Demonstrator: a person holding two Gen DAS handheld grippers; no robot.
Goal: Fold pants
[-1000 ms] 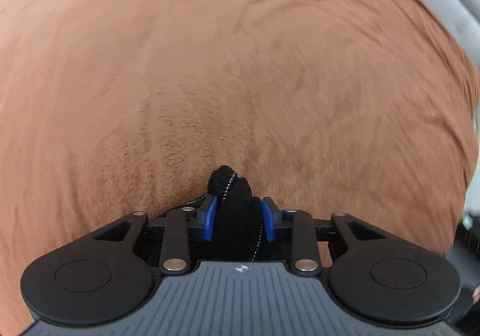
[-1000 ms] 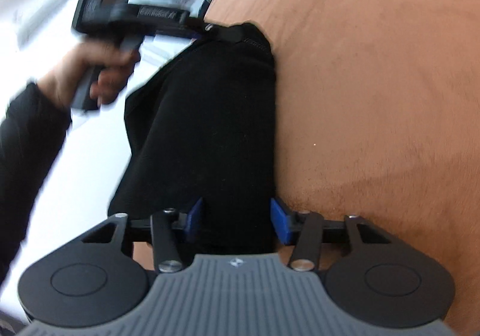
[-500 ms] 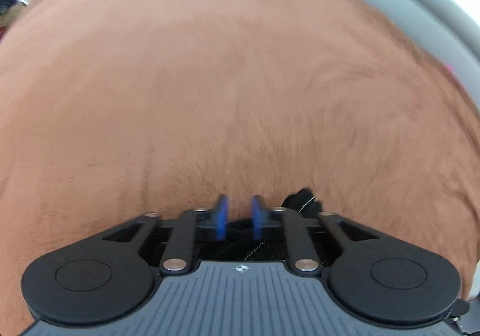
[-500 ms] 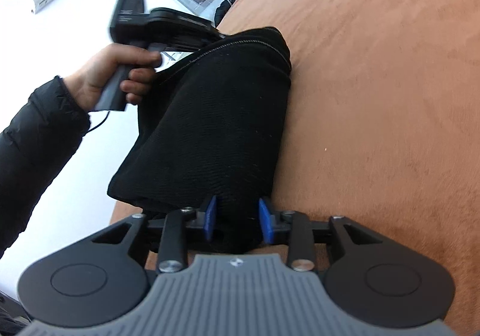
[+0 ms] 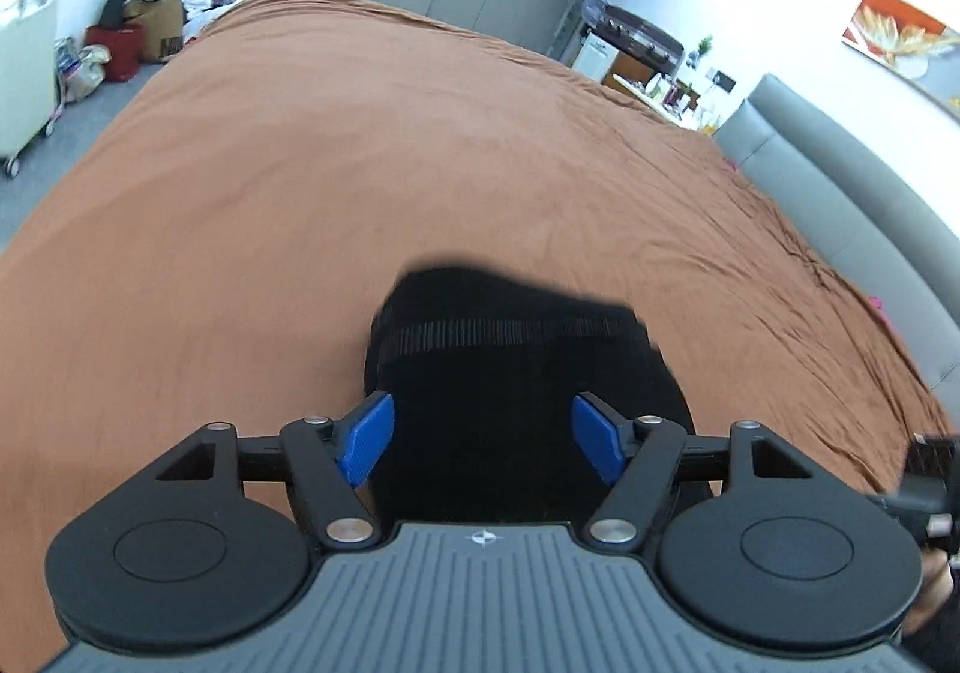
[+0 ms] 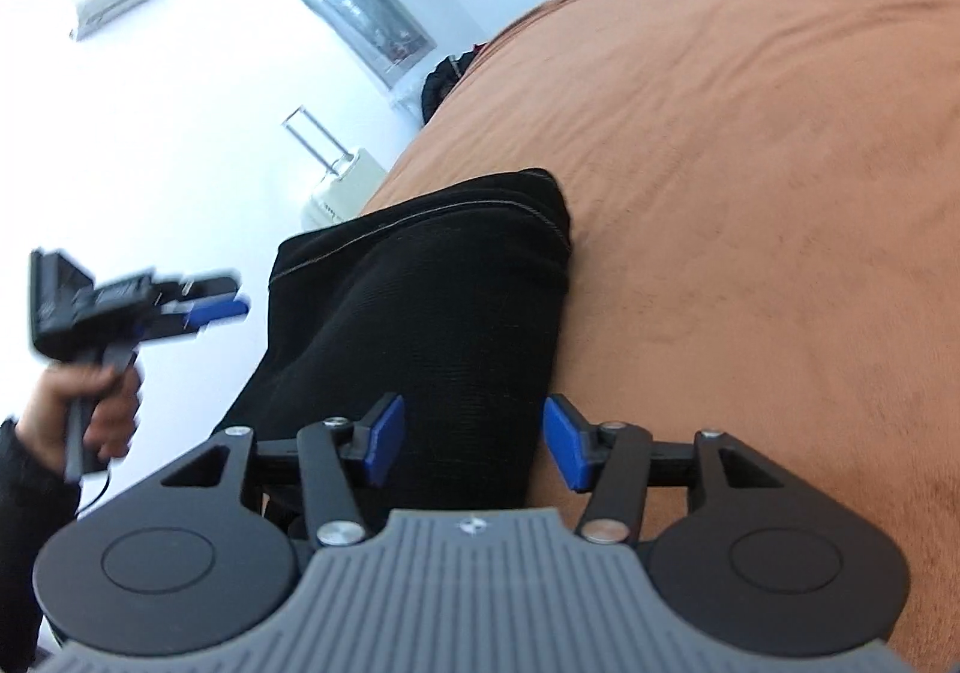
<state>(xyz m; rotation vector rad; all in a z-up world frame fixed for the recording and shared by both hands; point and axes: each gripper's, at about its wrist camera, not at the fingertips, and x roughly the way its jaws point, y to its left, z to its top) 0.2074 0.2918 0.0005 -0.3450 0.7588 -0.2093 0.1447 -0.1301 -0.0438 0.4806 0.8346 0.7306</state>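
Black pants (image 5: 516,373) lie folded in a thick bundle on the brown bedspread (image 5: 420,144). My left gripper (image 5: 483,445) hovers above their near end with its jaws opening wide, and its blue pads touch nothing. In the right wrist view the pants (image 6: 420,301) stretch away from my right gripper (image 6: 474,442). Its jaws are opening too. The cloth's near end sits between the pads without being pressed. At the left of that view, a hand holds the left gripper (image 6: 231,308) clear of the pants.
A grey padded headboard (image 5: 840,181) runs along the bed's right side. A pile of clothes and boxes (image 5: 162,6) and a white cart (image 5: 24,72) stand on the floor past the far left corner. A pale suitcase (image 6: 348,187) stands beside the bed.
The left gripper let go of the pants' edge, drew back from it and opened wide. The right gripper's pads spread apart off the cloth and it rose slightly. The pants stayed folded.
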